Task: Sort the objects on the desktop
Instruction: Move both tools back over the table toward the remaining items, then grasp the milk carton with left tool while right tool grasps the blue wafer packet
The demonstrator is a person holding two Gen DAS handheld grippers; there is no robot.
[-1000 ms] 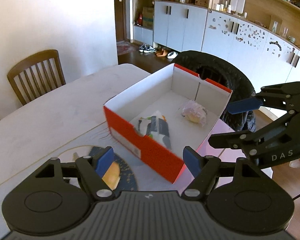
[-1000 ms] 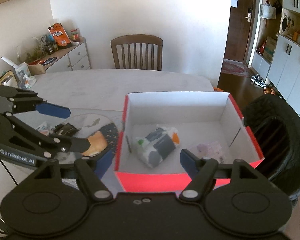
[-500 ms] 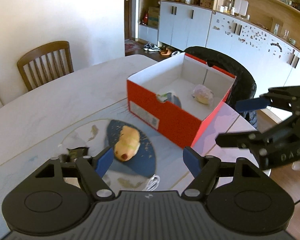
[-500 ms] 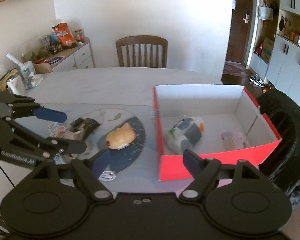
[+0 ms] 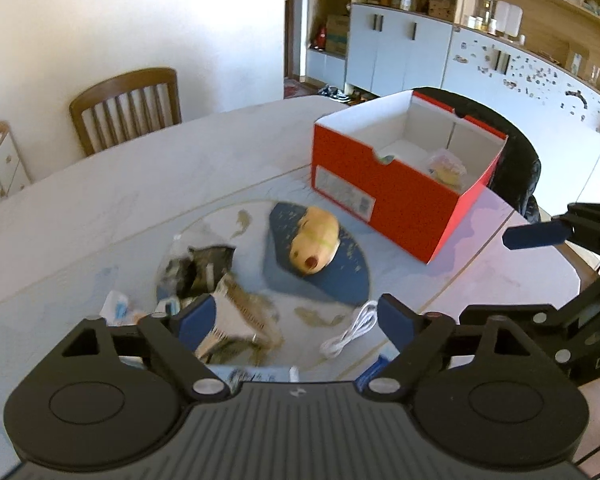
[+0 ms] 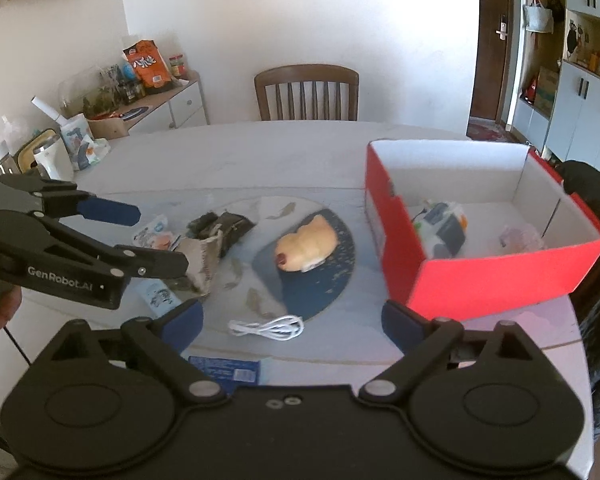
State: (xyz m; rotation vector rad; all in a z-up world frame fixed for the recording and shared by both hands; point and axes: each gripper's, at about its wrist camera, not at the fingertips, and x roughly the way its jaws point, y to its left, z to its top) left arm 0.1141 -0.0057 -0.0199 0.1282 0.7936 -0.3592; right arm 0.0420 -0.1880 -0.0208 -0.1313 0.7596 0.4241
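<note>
A red shoebox [image 5: 384, 196] [image 6: 480, 276] stands open on the table's right side. Inside it lie a white and dark pouch [image 6: 444, 228] and a pinkish wrapped item [image 6: 520, 236] [image 5: 446, 166]. A sausage bun [image 5: 314, 238] [image 6: 306, 244] rests on the round patterned mat [image 6: 324, 292]. Near the front lies a coiled white cable [image 5: 350, 334] [image 6: 268, 328]. Left of the bun sits a dark crumpled bag [image 5: 200, 266] [image 6: 220, 226]. My left gripper [image 5: 296, 316] [image 6: 144, 238] hovers over the mat's left part, jaws opening, nothing between them. My right gripper [image 6: 292, 320] [image 5: 508, 276] hangs above the cable, jaws also opening and empty.
Small snack packets [image 6: 156, 232] and a blue packet [image 6: 224, 368] lie near the table's front left. A wooden chair [image 6: 306, 92] stands at the far side. A black seat [image 5: 516, 168] sits behind the box. A cluttered sideboard [image 6: 140, 100] is at the far left.
Both grippers have drawn back from over the shoebox to above the mat, and their jaws stand wider. The bun, cable and dark bag have come into view.
</note>
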